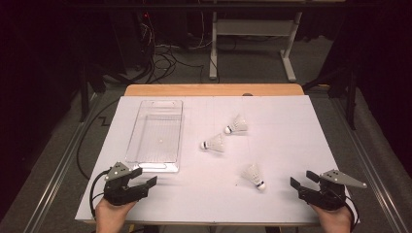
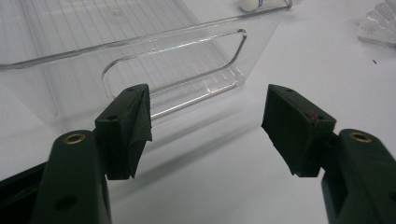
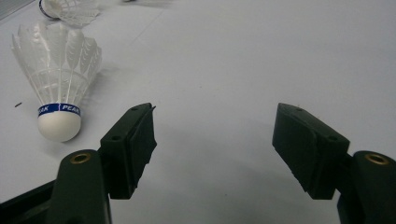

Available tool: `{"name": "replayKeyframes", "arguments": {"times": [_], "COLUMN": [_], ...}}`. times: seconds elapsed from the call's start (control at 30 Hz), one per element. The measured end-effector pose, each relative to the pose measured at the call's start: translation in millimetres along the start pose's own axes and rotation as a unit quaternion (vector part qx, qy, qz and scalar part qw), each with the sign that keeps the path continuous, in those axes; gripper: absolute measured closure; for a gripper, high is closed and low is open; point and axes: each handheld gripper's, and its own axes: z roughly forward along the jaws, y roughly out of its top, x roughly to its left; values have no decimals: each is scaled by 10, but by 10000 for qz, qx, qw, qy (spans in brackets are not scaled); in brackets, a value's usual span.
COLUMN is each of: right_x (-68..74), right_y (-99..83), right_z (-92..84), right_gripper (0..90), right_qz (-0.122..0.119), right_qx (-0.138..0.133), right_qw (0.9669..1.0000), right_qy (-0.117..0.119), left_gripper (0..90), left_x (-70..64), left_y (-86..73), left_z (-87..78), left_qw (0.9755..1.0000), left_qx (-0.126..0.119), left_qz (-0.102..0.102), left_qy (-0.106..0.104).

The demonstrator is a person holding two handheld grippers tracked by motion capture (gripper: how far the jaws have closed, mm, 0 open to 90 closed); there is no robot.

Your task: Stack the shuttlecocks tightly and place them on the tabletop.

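Both grippers rest near the front edge of the table [image 1: 291,121], one at each corner, which looks like a ready stance: hands apart, work laid out between them. The left gripper [image 1: 145,178] has its jaws spread wide and holds nothing; it sits just in front of the clear plastic bin [image 1: 156,133], whose near wall with its handle slot faces the jaws in the left gripper view [image 2: 173,60], so this hand is well placed to steady or receive at the bin. The right gripper [image 1: 302,180] likewise has its jaws wide apart and empty, and it points toward the nearest shuttlecock [image 1: 254,175], which lies on its side close by, cork toward the front edge. In the right gripper view that shuttlecock [image 3: 58,79] lies off to the left of the jaws, not between them. Two more shuttlecocks [image 1: 214,143] [image 1: 237,125] lie farther out, beside the bin, well apart from both hands. The bin appears empty, so the gathering seems not yet begun.
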Motion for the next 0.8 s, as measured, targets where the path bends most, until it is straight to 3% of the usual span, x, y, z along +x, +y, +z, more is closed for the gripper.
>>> {"name": "replayKeyframes", "arguments": {"times": [0.37,0.8], "right_x": [2,3], "right_y": [0,1], "right_z": [-2,2], "right_gripper": [305,305], "right_qz": [6,2], "right_qx": [2,8], "right_qw": [10000,10000], "right_qy": [-5,-17], "left_gripper": [326,324], "left_x": [118,149], "left_y": [-109,-166], "left_z": [-39,-41], "left_qw": [9995,9990], "left_qx": [-195,-291], "left_qz": [-214,-320], "left_qy": [85,77]}}
